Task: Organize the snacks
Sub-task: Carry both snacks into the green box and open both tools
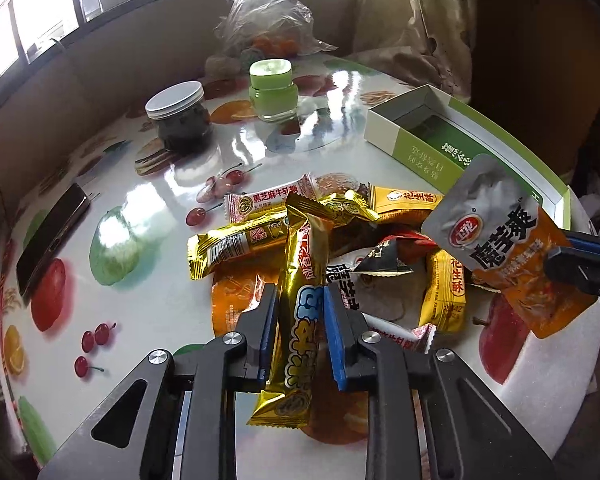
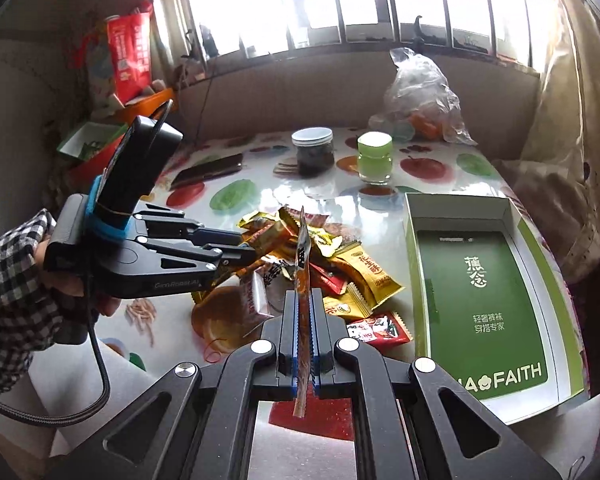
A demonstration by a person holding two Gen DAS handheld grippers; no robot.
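While the left wrist view shows the orange pouch (image 1: pixel 512 256) face-on, with its silver top, red logo and bold black characters, the right wrist view catches the same pouch (image 2: pixel 302 280) only edge-on, a thin strip pinched between the closed blue pads of the right gripper (image 2: pixel 304 334) and raised above the snack pile (image 2: pixel 320 264). From the left camera the right gripper (image 1: pixel 580 258) is cut off by the frame edge, so only its dark finger ends show against the pouch.

The left gripper (image 1: pixel 300 320) has its blue pads against both sides of a long gold bar (image 1: pixel 300 292) that runs lengthwise between the fingers; whether the bar is lifted or rests on the pile cannot be told. In the right view this bar is mostly hidden behind the left gripper (image 2: pixel 248 250).

Yellow, gold, pink and red wrappers lie heaped in the middle of the fruit-printed table (image 1: pixel 148 240). An open green-and-white box (image 2: pixel 480 292) sits along the table's right edge, seen whole only by the right camera. Toward the far edge stand a dark jar (image 1: pixel 182 116) and a green-lidded jar (image 1: pixel 272 90).
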